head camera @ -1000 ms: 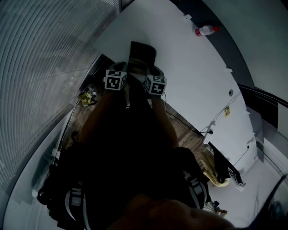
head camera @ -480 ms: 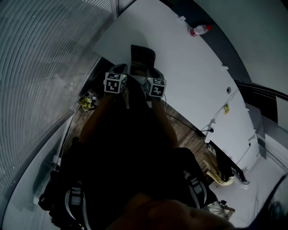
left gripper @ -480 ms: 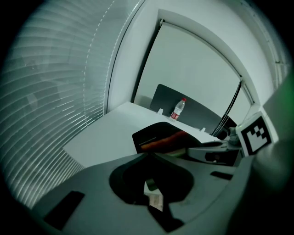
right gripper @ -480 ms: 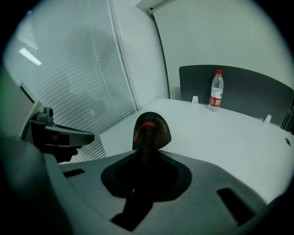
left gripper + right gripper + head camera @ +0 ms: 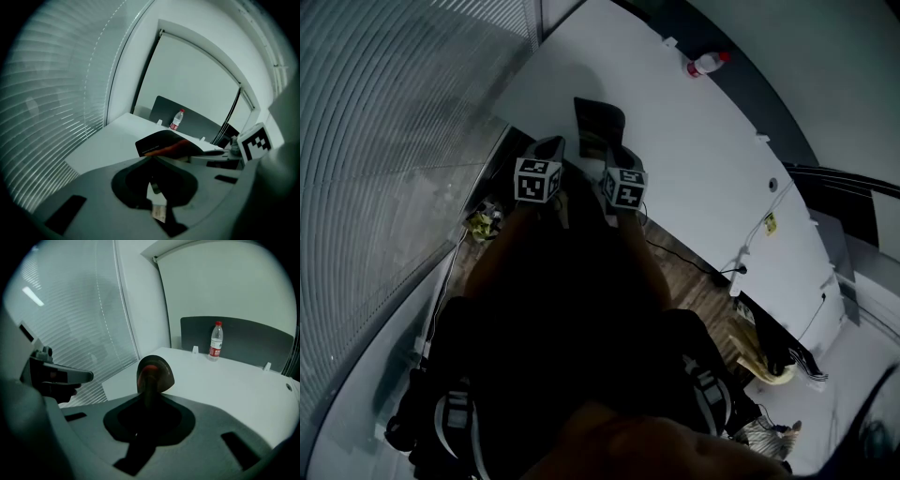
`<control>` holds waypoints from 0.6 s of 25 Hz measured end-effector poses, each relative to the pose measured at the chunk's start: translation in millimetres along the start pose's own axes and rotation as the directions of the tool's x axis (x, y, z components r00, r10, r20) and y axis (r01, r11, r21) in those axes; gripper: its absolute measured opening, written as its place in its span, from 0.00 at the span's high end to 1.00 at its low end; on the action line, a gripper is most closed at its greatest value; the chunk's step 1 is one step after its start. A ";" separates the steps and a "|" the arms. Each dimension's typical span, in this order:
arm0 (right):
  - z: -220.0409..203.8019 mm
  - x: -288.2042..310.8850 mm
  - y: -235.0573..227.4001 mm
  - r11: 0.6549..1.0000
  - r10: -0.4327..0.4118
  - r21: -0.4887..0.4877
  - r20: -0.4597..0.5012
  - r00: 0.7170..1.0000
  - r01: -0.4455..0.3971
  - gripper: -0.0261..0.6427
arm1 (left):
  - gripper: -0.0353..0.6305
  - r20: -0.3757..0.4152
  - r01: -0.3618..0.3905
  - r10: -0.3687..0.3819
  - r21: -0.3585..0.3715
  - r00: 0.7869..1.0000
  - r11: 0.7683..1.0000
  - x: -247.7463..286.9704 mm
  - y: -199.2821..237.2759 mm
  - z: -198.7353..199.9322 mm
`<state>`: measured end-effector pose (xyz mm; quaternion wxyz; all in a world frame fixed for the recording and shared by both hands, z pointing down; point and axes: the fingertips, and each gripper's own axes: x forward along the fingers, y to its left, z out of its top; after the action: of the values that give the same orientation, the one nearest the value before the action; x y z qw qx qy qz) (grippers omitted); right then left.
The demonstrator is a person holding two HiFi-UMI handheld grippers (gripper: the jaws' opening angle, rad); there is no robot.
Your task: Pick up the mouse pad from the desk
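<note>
You have the mouse pad [image 5: 598,120] pinched along its near edge from both sides. That is why it juts out ahead of both tools as a bent dark sheet and does not lie flat. Your left hand-held gripper [image 5: 551,150] is closed as tight as it goes on the pad's left part. In the left gripper view the pad arches away from the jaws and shows an orange underside. Your right hand-held gripper [image 5: 617,157] holds the right part in narrow jaws that have just been closing a little. In its own view the pad stands edge-on, curled, straight ahead of them.

A grip at two points makes sense for a thin, floppy sheet, since held at one point it would sag and drag. The pad appears clear of the white counter [image 5: 703,159], which lies below and beyond the jaws, so I judge the pick-up to be nearly done.

You hold the two tools side by side, close together, both pitched forward and down, with your forearms running out from your body. A bottle [image 5: 705,64] stands far ahead of the right jaws, well apart from the pad.
</note>
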<state>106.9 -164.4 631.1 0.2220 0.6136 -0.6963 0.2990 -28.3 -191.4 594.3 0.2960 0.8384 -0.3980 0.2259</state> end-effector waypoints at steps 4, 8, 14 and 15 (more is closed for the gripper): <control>10.2 -12.1 -3.6 1.000 -0.014 0.010 0.044 0.999 0.013 0.91 | 0.94 0.056 0.006 -0.006 0.008 0.998 1.000 -9.7 -6.4 15.6; 24.7 -27.2 -7.1 0.999 -0.031 0.020 0.085 0.996 0.029 0.92 | 0.94 0.111 0.022 -0.023 0.018 0.994 1.000 -19.3 -14.0 34.7; 54.6 -52.2 -10.1 0.999 -0.040 0.038 0.169 0.985 0.035 0.92 | 0.94 0.176 0.050 -0.055 0.033 0.983 0.998 -33.2 -27.9 59.9; 60.4 -56.9 -9.6 0.999 -0.040 0.039 0.184 0.982 0.034 0.92 | 0.94 0.191 0.053 -0.058 0.034 0.980 0.998 -36.1 -29.8 64.7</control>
<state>128.3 -165.7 550.4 0.1509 0.6554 -0.6969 0.2490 -16.1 -200.8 515.9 0.2504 0.8712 -0.3979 0.1412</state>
